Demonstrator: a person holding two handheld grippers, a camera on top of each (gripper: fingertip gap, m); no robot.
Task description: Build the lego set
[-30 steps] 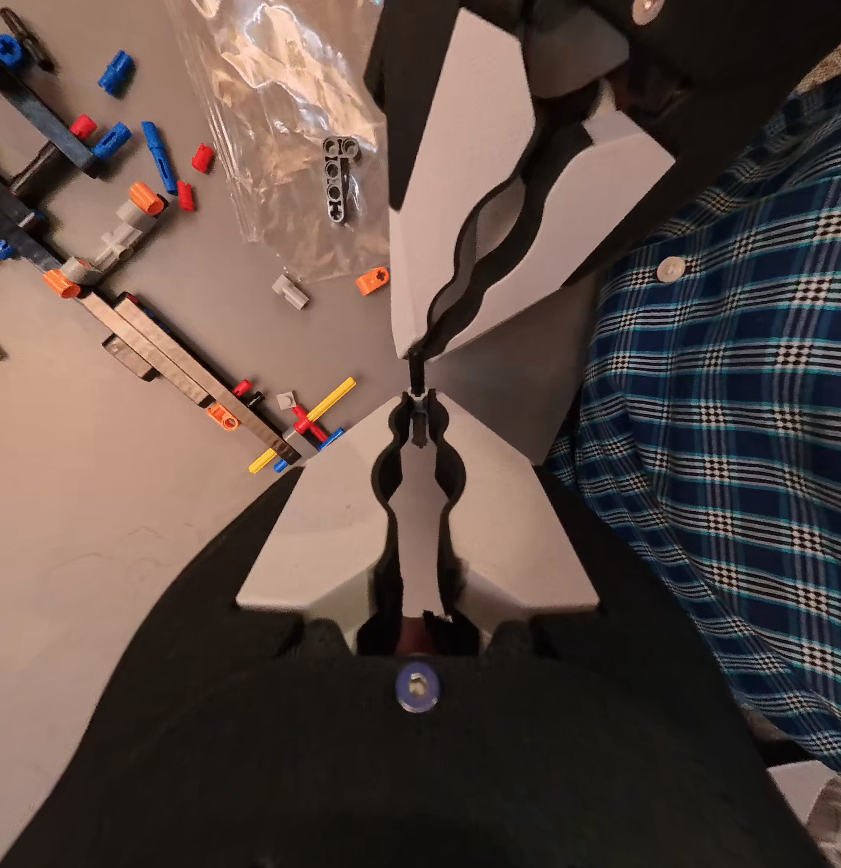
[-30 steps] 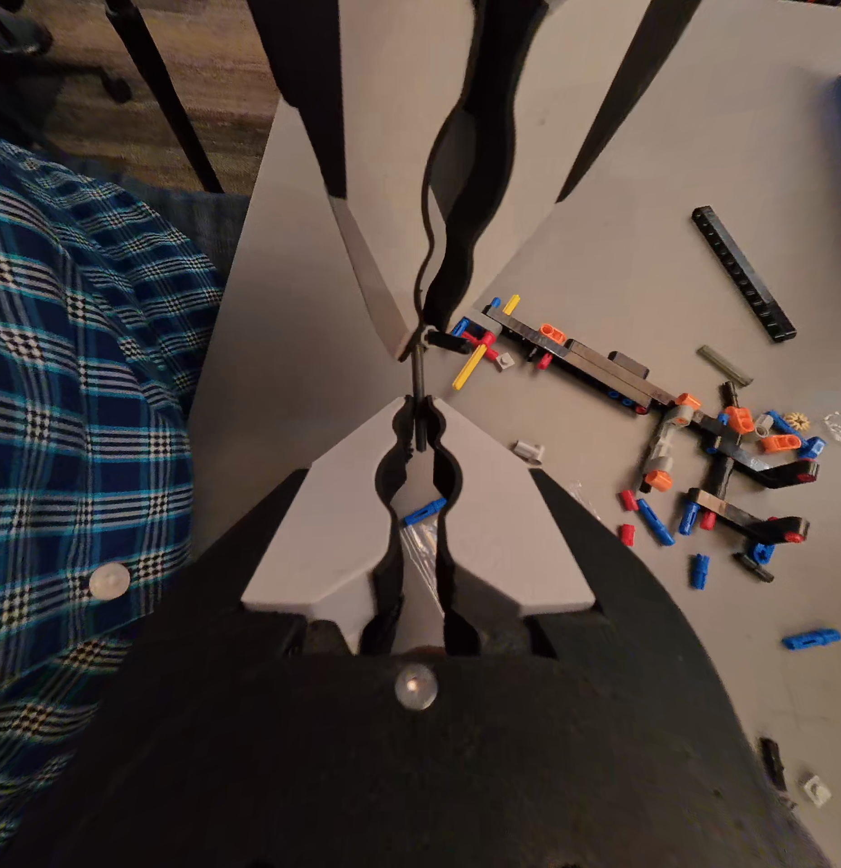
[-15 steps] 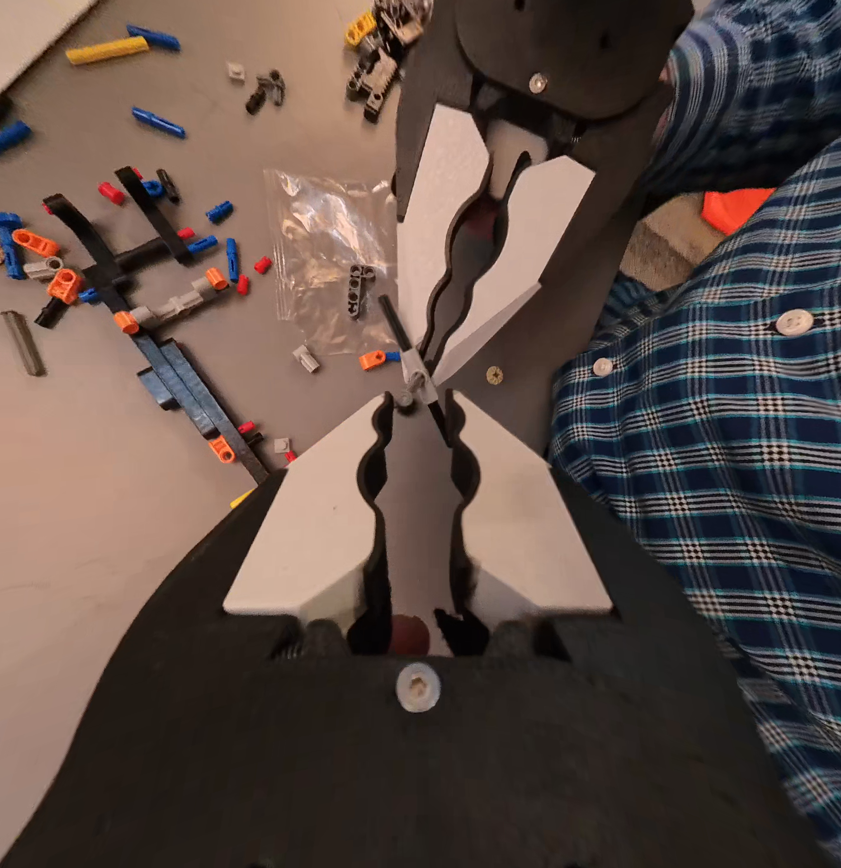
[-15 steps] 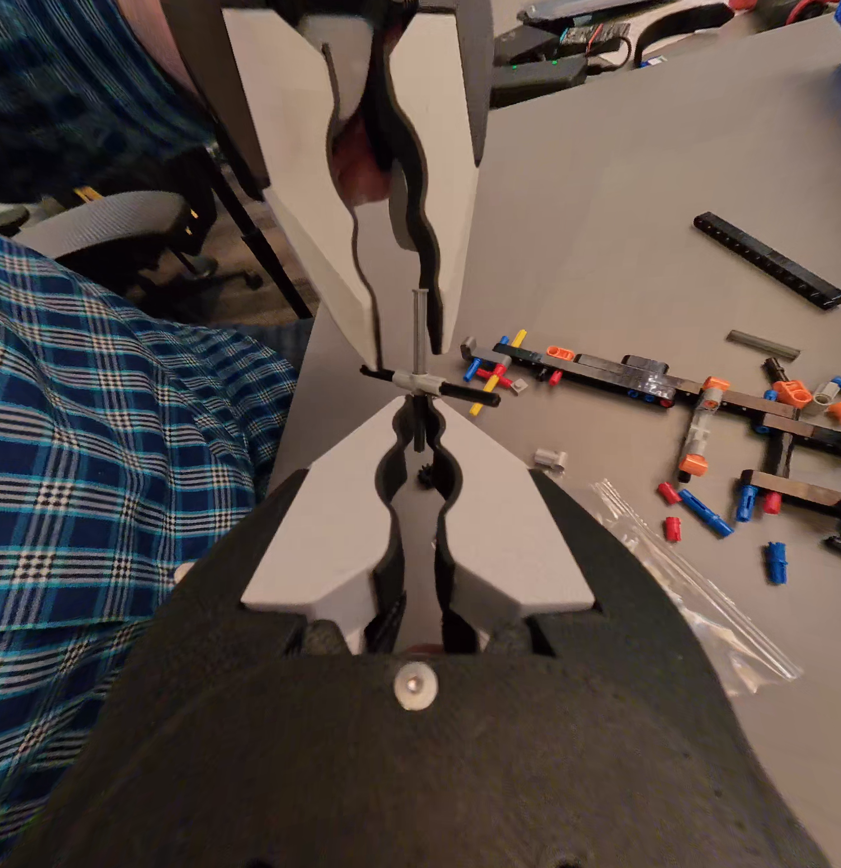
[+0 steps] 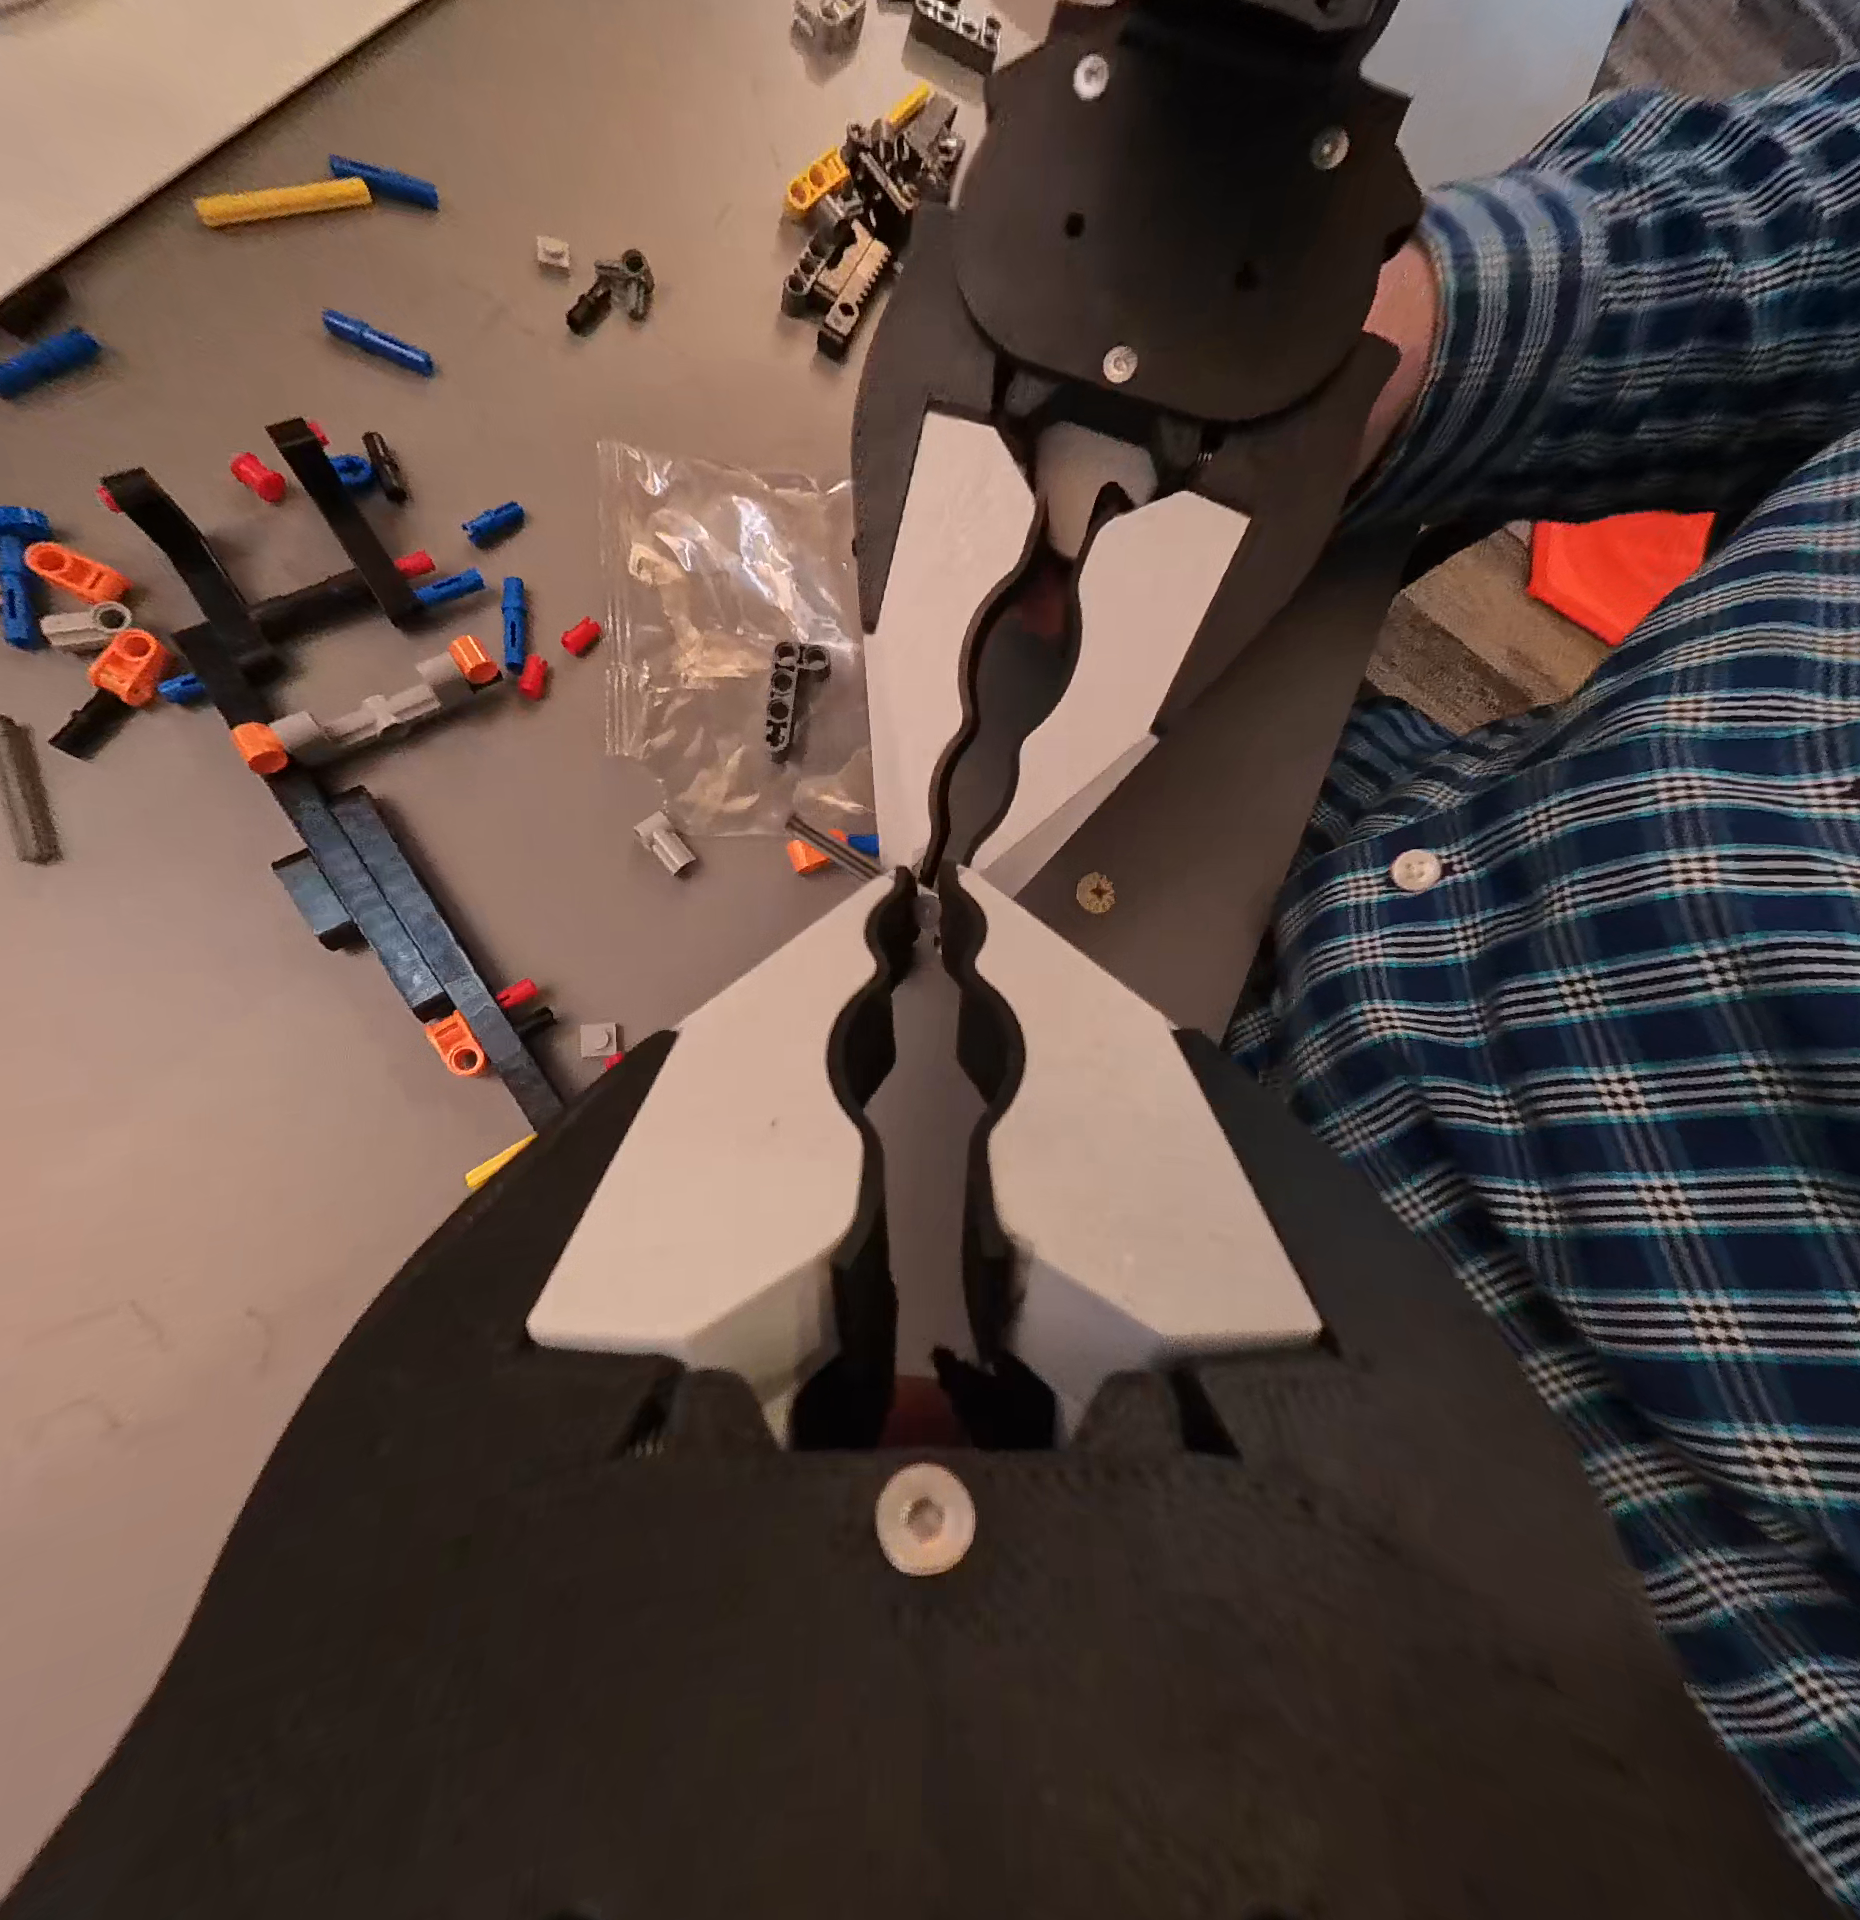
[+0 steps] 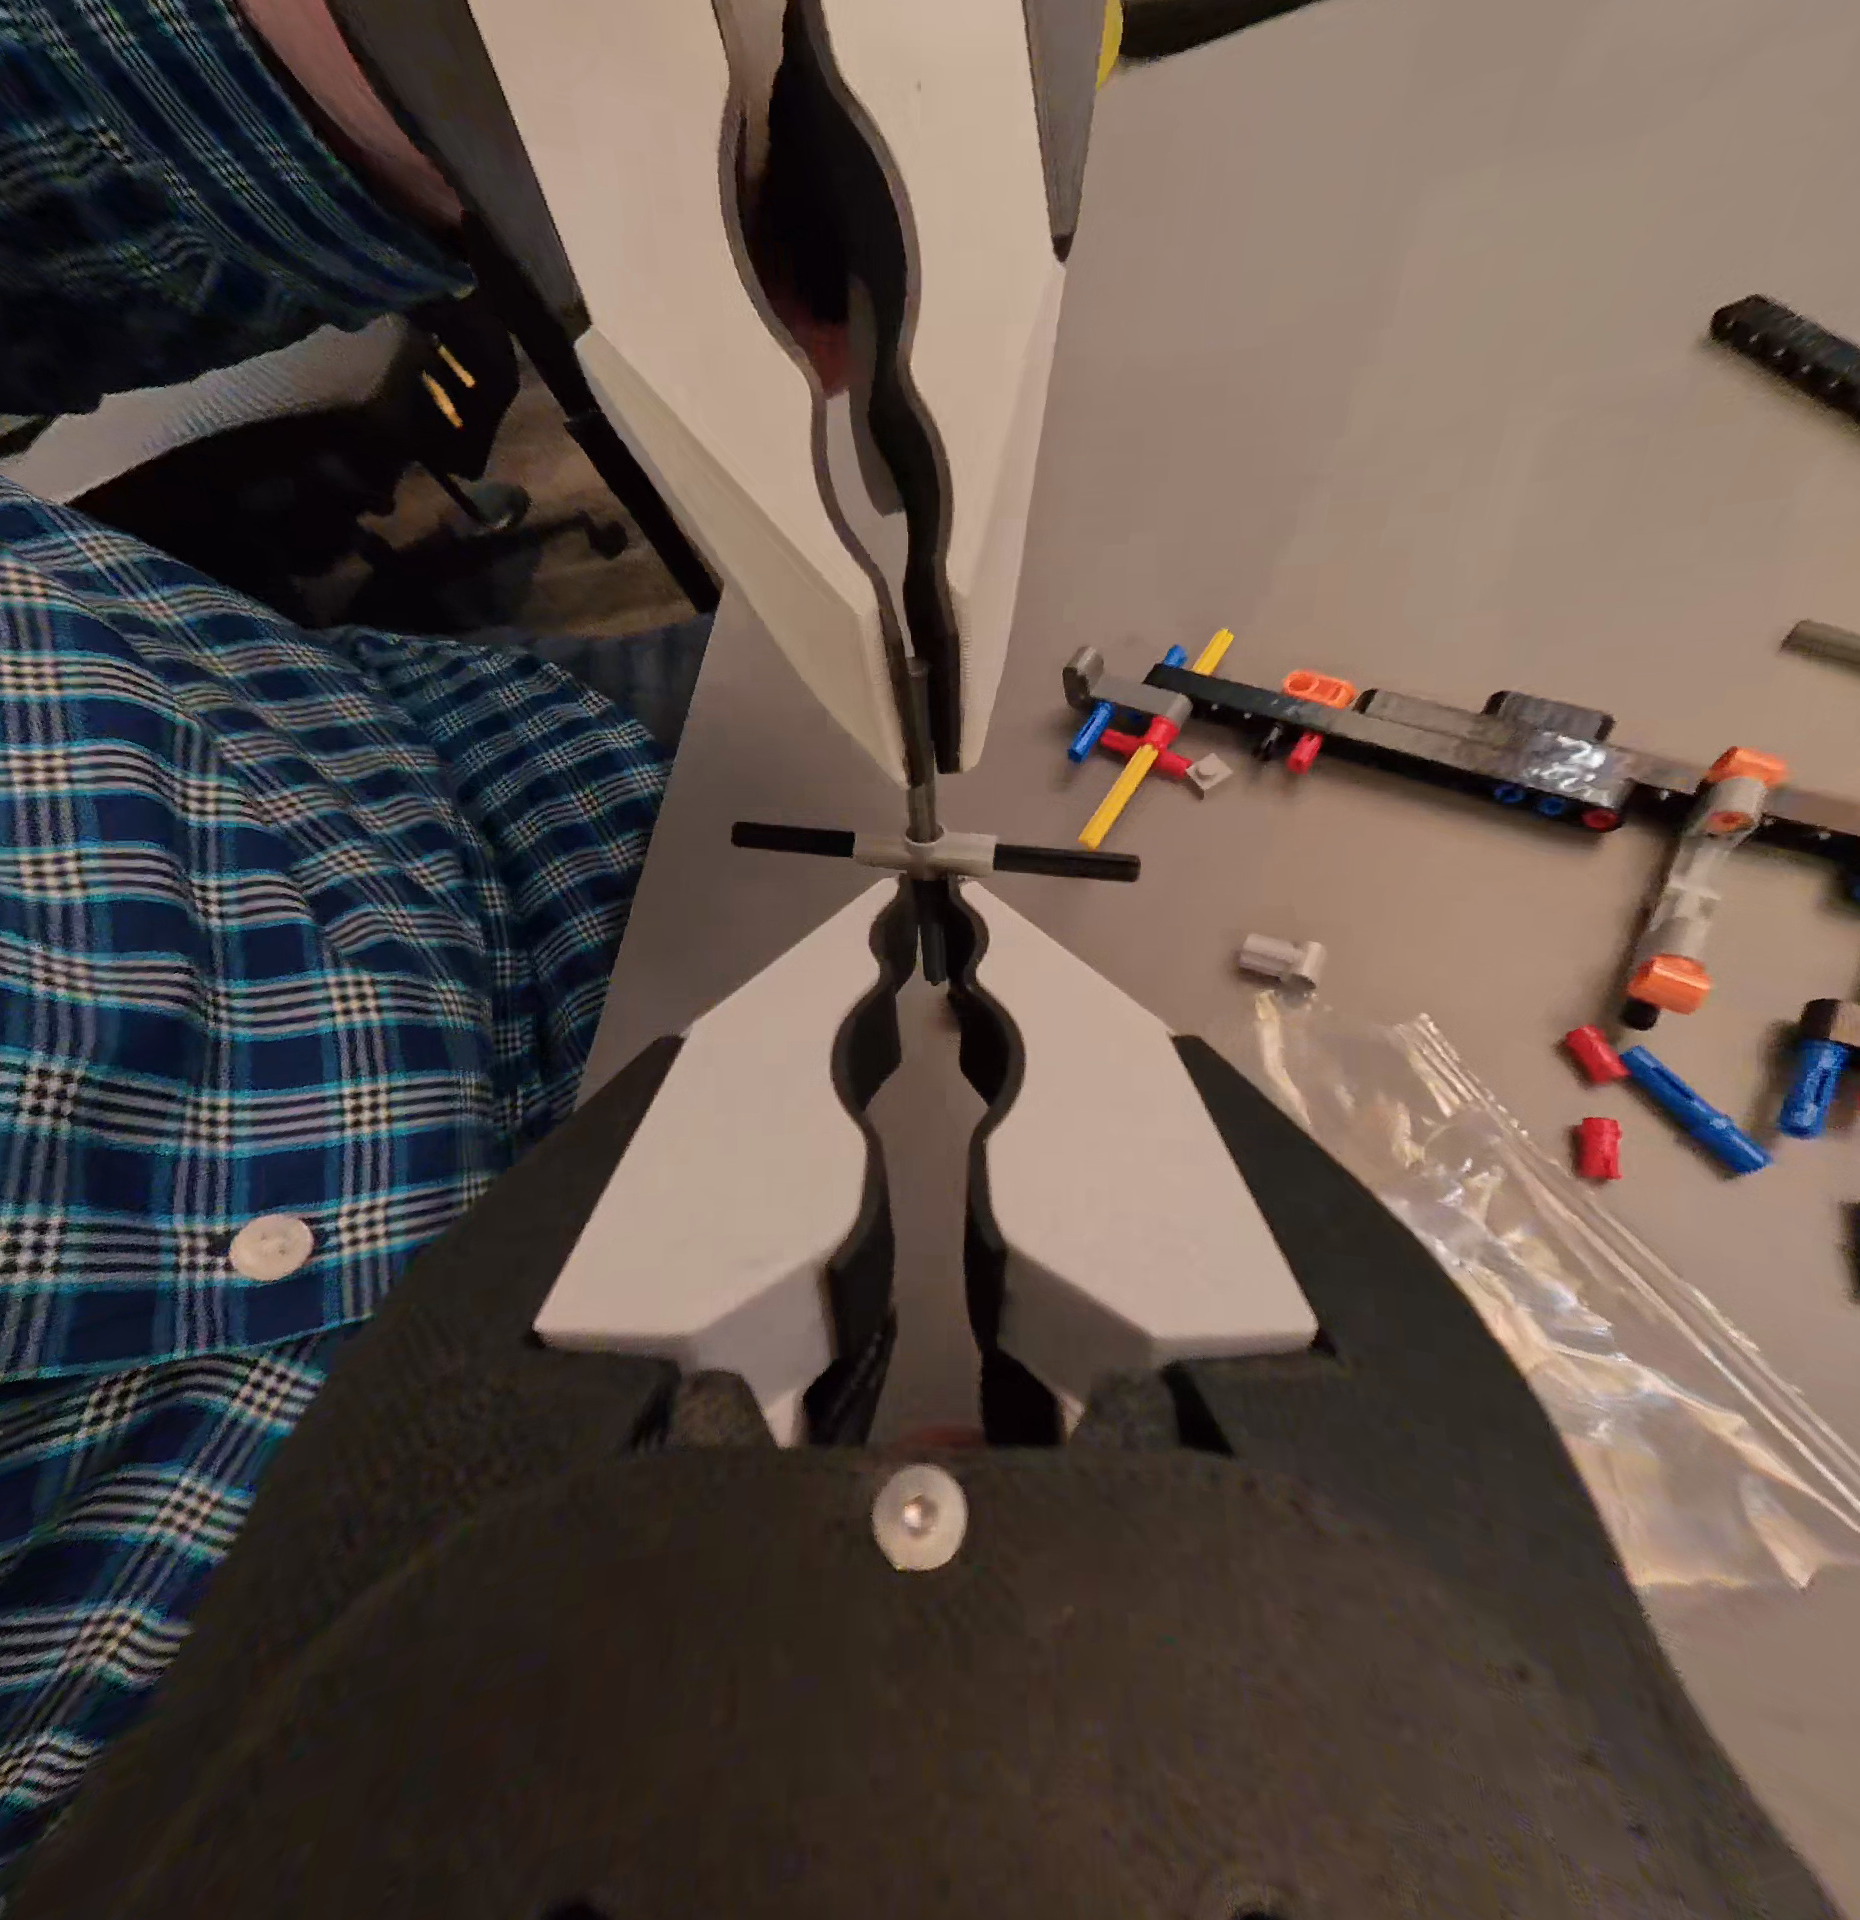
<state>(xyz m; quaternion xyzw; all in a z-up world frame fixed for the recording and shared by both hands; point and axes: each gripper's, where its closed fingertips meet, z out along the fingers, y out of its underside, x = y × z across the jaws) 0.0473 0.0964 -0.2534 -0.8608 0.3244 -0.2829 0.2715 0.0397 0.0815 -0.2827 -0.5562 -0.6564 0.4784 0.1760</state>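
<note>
Nowhere legible writing; both claws [image 6: 924, 896] closed.

Both grippers [image 5: 921, 899] [image 6: 931, 899] clamped, tip-to-tip

The table [image 5: 157, 1299] is showing a smooth, matt grey top. The plastic bag [image 5: 728, 634] is lying clear, crinkled and glossy, catching light. The loose lego pieces [image 5: 375, 343] are looking like hard, slightly shiny plastic. The shirt [image 5: 1632, 1039] is reading as soft woven checked cloth. The gripper fingers [image 6: 739, 1174] are showing matt pale plastic with rough black housings.
</note>
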